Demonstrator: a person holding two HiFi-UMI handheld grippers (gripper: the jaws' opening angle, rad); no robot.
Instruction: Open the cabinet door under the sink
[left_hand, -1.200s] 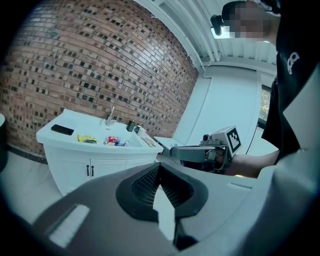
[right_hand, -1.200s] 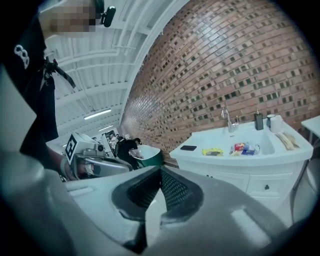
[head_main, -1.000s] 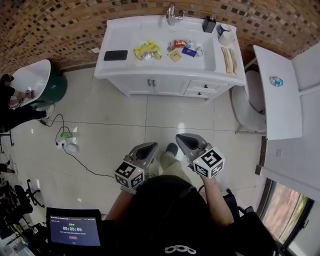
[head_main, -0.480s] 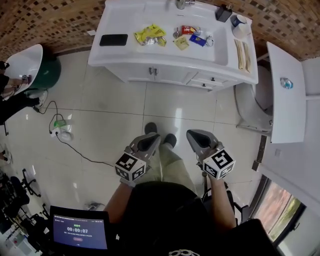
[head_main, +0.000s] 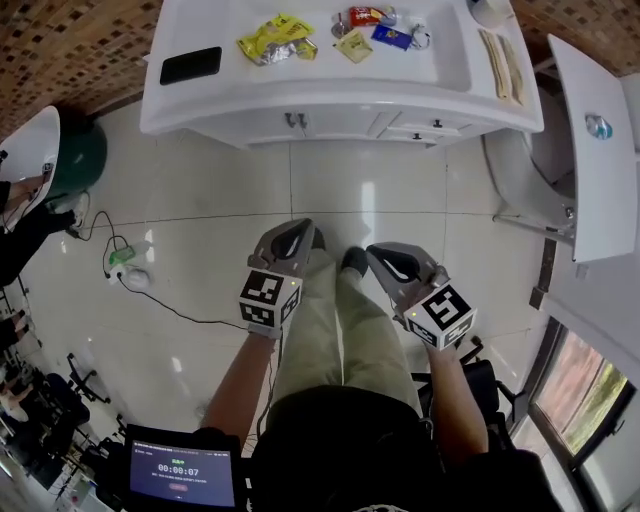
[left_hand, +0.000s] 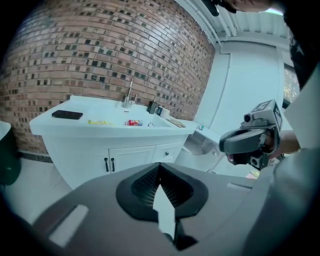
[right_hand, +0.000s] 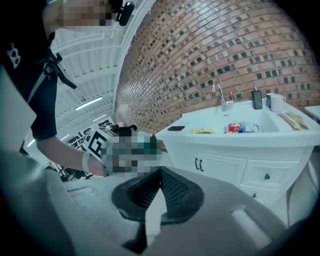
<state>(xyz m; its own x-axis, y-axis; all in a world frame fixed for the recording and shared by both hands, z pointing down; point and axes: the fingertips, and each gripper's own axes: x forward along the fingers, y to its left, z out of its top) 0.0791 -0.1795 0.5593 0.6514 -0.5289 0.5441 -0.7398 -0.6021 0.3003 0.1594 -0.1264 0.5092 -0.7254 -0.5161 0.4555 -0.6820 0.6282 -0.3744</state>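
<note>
The white sink cabinet (head_main: 340, 100) stands across the floor ahead of me. Its two doors (head_main: 270, 125) are closed, with a pair of dark handles (head_main: 295, 121) at the middle. In the left gripper view the same handles (left_hand: 109, 164) show well beyond the jaws; in the right gripper view the handles (right_hand: 199, 164) are also at a distance. My left gripper (head_main: 300, 230) and right gripper (head_main: 376, 252) hang side by side above the tiled floor, both shut and empty, clear of the cabinet. The left gripper (left_hand: 160, 167) and right gripper (right_hand: 160, 172) both point toward the cabinet front.
On the counter lie a black phone (head_main: 190, 65) and snack packets (head_main: 272, 38). Drawers (head_main: 435, 125) sit right of the doors. A toilet (head_main: 520, 170) stands at the right, a green bin (head_main: 78, 160) at the left. A power strip (head_main: 125, 270) with cable lies on the floor.
Both grippers have sunk lower and come forward over the floor, the left one more. The cabinet has slid toward the top of the head view. The jaws stayed shut.
</note>
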